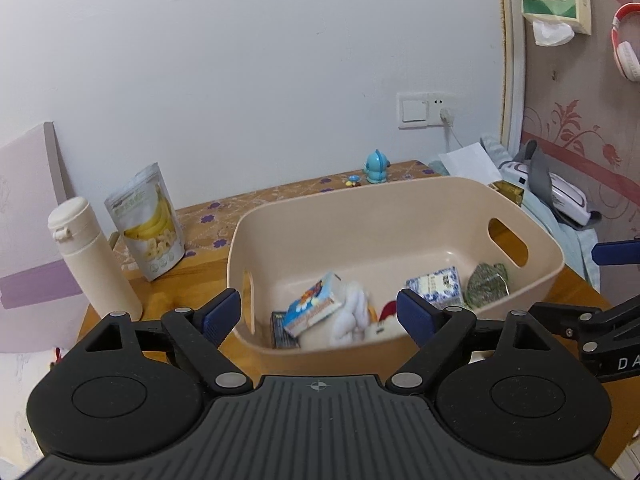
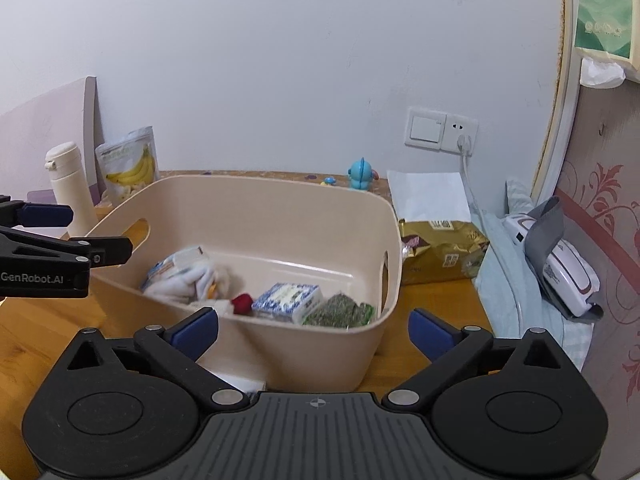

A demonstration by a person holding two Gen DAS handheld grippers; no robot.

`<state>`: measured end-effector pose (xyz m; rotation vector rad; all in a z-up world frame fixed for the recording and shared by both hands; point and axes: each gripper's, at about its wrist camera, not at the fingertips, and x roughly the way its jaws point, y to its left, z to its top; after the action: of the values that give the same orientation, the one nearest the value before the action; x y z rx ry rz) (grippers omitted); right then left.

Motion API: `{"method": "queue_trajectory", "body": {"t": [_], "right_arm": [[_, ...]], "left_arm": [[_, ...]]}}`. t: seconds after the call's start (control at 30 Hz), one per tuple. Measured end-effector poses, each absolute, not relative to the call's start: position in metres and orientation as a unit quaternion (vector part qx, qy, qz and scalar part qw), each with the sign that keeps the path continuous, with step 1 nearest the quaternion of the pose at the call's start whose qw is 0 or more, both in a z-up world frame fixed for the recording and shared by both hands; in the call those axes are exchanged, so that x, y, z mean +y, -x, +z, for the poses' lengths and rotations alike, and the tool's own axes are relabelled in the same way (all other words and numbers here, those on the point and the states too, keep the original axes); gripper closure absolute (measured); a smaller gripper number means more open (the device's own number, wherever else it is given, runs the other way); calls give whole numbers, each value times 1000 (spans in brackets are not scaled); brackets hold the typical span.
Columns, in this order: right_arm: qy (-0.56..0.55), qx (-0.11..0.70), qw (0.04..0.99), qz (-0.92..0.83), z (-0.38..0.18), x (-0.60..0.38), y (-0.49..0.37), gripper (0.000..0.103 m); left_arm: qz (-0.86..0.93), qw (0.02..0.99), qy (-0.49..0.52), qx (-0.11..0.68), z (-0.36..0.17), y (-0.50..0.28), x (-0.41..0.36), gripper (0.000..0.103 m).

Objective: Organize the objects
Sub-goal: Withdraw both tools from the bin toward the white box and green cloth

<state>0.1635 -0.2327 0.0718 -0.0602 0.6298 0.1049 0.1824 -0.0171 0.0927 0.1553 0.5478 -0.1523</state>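
Both the left gripper [image 1: 320, 316] and right gripper [image 2: 314, 334] hang spread and empty before the beige plastic basket [image 1: 440, 200]. Only the right view shows the gold foil snack bag [image 2: 442, 254] fully.

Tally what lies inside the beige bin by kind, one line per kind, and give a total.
In the beige bin:
Boxes and cartons: 2, the orange-and-blue box and the blue-patterned carton
Green packets: 1
White plush toys: 1
Dark flat packets under the box: 1
Total: 5, though more may be hidden underneath.
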Motion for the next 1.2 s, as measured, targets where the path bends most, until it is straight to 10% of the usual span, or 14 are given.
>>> {"method": "queue_trajectory", "body": {"t": [1.2], "right_arm": [[-7, 404, 908, 106, -6, -211, -128, 0]], "left_arm": [[-81, 927, -69, 359, 20, -163, -13, 15]]}}
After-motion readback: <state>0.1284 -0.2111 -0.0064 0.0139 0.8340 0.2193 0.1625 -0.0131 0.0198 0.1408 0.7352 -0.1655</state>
